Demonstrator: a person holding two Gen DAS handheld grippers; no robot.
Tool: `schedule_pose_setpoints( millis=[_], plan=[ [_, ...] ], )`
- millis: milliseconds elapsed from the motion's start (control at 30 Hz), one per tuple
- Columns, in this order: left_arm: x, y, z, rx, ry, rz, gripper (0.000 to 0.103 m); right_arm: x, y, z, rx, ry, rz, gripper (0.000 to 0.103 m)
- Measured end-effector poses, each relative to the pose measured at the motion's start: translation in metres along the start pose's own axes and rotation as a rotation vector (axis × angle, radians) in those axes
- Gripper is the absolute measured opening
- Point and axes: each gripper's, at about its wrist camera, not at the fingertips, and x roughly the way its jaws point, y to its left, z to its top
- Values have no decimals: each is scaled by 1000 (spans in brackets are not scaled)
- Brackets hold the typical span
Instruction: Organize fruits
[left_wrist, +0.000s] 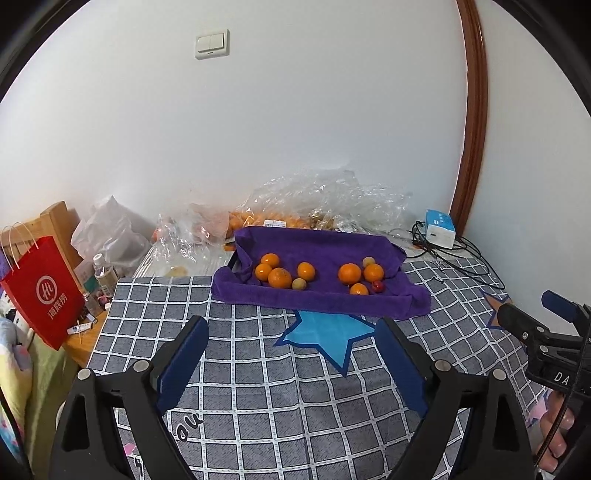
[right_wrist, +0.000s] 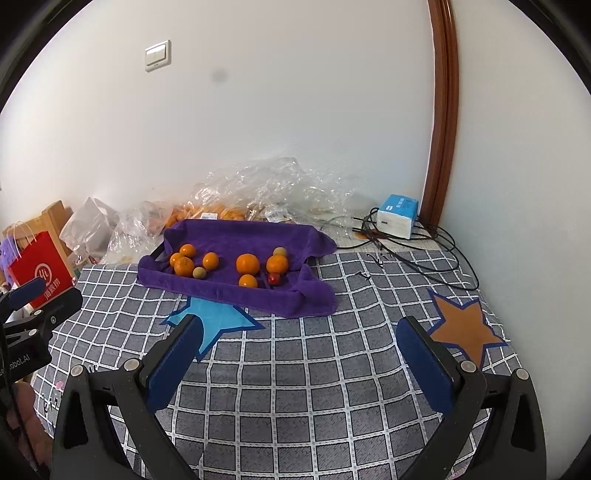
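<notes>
A purple towel (left_wrist: 321, 299) (right_wrist: 236, 295) lies over a tray on the checked cloth and holds several oranges (left_wrist: 279, 277) (right_wrist: 184, 266), two small pale green fruits (left_wrist: 299, 284) (right_wrist: 199, 273) and one small red fruit (left_wrist: 377, 285) (right_wrist: 273, 279). The fruits sit in a left group and a right group. My left gripper (left_wrist: 291, 325) is open and empty, well in front of the towel. My right gripper (right_wrist: 299, 325) is open and empty, also short of the towel. Each gripper shows at the edge of the other's view (left_wrist: 532, 314) (right_wrist: 44, 295).
Crumpled clear plastic bags (left_wrist: 325, 199) with more oranges lie behind the towel against the wall. A blue-white box (left_wrist: 439, 229) with black cables (right_wrist: 424, 258) sits at the back right. A red paper bag (left_wrist: 44, 291) and bottles stand at the left. Star patches (right_wrist: 465, 328) mark the cloth.
</notes>
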Motion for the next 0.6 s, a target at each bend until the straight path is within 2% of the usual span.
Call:
schedule_pose_setpoints(
  millis=[600],
  plan=[
    [0, 2, -3, -11, 7, 8, 91, -1, -3, -2, 18, 3, -4, 103]
  ],
)
